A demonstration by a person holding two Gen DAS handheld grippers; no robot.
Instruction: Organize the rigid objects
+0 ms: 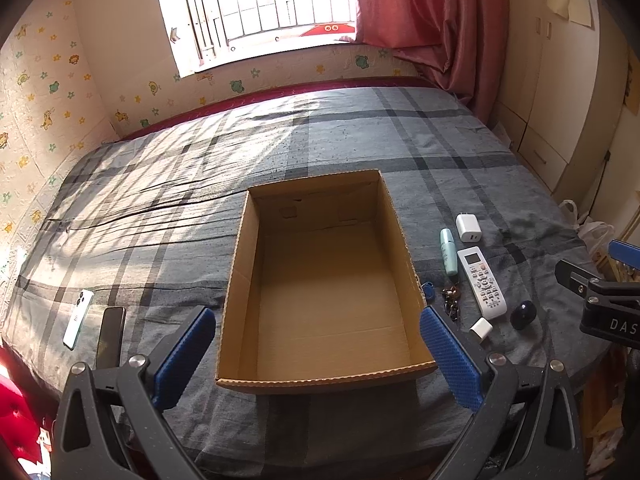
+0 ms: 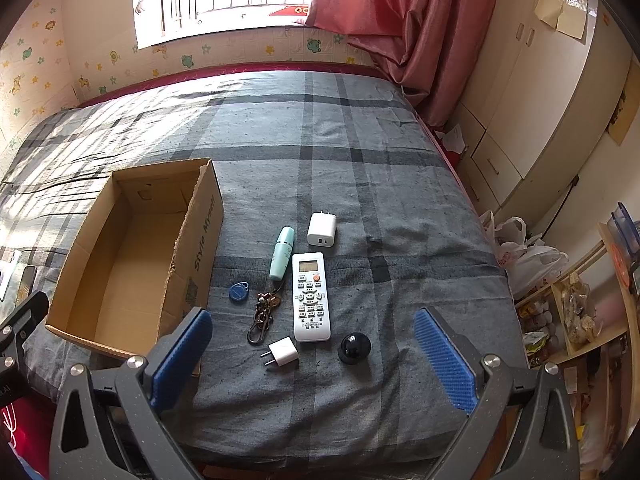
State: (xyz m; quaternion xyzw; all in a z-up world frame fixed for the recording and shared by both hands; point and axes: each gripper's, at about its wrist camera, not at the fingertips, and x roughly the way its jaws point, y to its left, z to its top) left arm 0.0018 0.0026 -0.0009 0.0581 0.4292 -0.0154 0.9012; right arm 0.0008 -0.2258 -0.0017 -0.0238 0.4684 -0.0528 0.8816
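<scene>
Right gripper (image 2: 314,364) jaws apart, empty. Remote (image 2: 311,296) lies just ahead between them, long axis along the fingers (a crosswise pinch fits). Box (image 2: 200,216) ahead-left. Left gripper (image 1: 318,356) apart, facing box, farther from remote.

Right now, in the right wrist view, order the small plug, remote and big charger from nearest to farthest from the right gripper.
1. Small plug, nearest the right gripper, slightly left.
2. Remote, straight ahead.
3. Big charger, farthest, beyond the remote.
</scene>
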